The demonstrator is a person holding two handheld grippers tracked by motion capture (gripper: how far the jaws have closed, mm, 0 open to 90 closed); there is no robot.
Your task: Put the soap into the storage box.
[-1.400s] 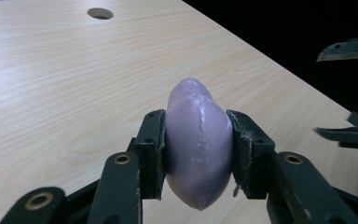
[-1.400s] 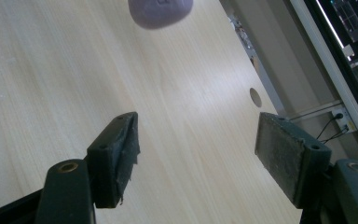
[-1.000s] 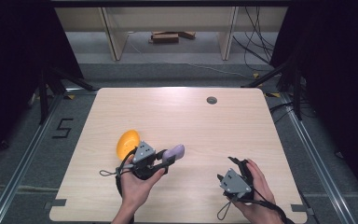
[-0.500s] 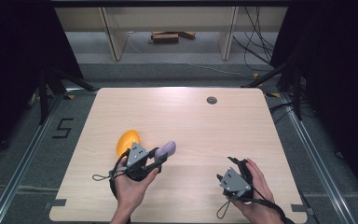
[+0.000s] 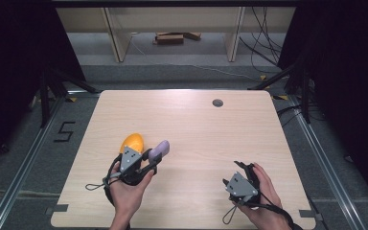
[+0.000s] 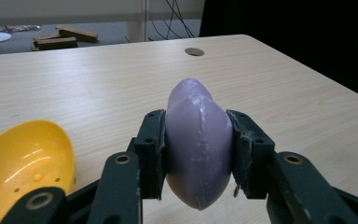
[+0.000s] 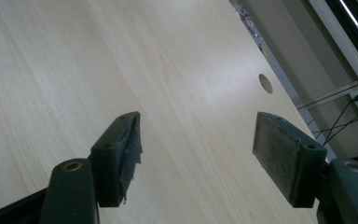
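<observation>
Left tongs clamped on purple soap, holes dotting yellow dish close up, right tongs agape, empty

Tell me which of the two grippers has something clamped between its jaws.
The left gripper: its pads press both sides of the purple soap-like piece, beside the yellow scoop. The right gripper stands open over bare table.

Lilac soap, yellow scoop, black tongs.

The soap bar sits right of the bowl on the desk (cable hole far behind).
</observation>
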